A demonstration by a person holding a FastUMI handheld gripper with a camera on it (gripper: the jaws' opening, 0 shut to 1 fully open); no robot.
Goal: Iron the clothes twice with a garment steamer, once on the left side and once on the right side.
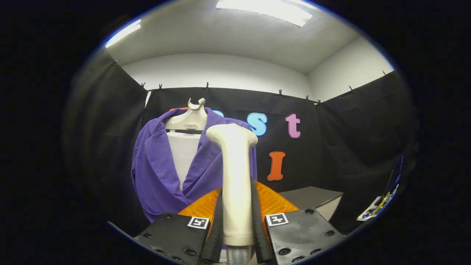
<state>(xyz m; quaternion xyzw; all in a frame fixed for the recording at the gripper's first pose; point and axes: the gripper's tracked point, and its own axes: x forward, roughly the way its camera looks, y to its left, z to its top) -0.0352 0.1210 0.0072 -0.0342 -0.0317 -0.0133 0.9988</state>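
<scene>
Purple garment [154, 173] hangs beyond one steamer [235, 184] clamped between two fingers [217, 221].

You are looking at black cloth [353, 147] hung on three sides of the booth, held along its top edge by small clips [280, 91]. Above it you see white wall [220, 71] and a white ceiling with two lit panels [265, 10] (one overhead, one off to the side). A grey-topped table [312, 197] stands against the cloth.
</scene>
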